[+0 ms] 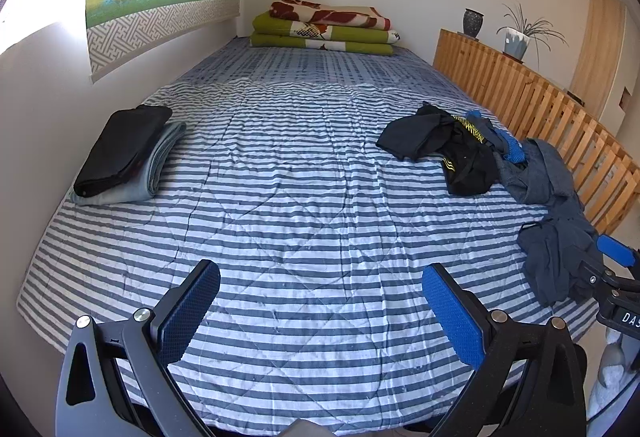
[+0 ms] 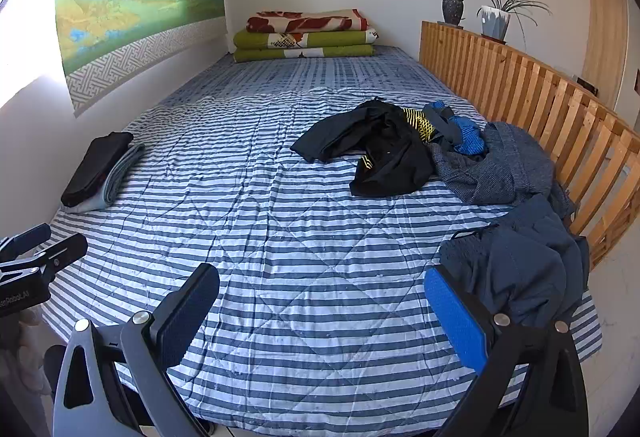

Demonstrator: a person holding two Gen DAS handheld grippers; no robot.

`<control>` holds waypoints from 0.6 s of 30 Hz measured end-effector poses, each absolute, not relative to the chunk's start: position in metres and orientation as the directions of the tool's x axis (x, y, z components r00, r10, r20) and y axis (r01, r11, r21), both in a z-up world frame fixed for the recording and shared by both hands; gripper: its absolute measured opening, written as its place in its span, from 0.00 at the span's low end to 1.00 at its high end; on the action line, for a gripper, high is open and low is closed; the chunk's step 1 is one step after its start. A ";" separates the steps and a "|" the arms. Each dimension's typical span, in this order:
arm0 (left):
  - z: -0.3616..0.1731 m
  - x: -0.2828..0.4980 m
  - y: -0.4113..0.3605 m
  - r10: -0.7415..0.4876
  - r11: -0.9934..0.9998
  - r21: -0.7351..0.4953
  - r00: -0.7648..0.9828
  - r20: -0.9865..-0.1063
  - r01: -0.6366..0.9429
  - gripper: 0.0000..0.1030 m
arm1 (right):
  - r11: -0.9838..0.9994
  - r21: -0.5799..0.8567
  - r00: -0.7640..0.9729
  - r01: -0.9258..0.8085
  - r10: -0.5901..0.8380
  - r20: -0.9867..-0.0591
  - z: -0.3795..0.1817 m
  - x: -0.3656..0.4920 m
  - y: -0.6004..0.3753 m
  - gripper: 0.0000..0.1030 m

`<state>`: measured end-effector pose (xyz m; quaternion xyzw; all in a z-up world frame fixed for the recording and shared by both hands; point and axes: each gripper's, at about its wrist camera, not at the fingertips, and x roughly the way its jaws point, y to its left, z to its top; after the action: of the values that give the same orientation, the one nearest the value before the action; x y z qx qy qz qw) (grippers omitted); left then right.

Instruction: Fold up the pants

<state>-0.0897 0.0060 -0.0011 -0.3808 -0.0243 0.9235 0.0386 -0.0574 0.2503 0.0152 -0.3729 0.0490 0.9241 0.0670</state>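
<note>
Left gripper (image 1: 320, 301) angled down over near edge of blue-and-white striped quilted bed (image 1: 304, 205), fingers (image 1: 452, 313) spread wide, nothing between. Right gripper (image 2: 320, 301) alongside, same downward tilt, fingers (image 2: 456, 321) spread wide, empty. Heap of unfolded pants: crumpled dark navy pants (image 2: 520, 265) just beyond right-hand finger of right gripper, not touching; grey tweed pants (image 2: 496, 169) and black pants with yellow trim (image 2: 384, 157) farther back beside slatted wooden rail (image 2: 532, 97). Folded black-on-grey pants stack (image 1: 124, 157) at far left, well apart from left gripper.
</note>
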 end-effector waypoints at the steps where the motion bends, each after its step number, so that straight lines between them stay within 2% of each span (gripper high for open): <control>1: -0.002 -0.087 0.005 0.090 -0.996 -0.077 -0.706 -0.702 -0.050 0.99 | -0.986 0.041 -0.713 -0.159 0.086 -0.695 0.016 -0.057 0.249 0.98; 18: 0.008 -0.054 0.005 0.087 -0.996 -0.079 -0.731 -0.676 -0.045 0.99 | -0.987 0.027 -0.721 -0.156 0.095 -0.686 0.020 -0.035 0.245 0.98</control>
<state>-0.0540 0.0049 0.0077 -0.3647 -0.0288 0.9300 0.0353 -0.0352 0.2454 0.0198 -0.3671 0.0416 0.9268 0.0678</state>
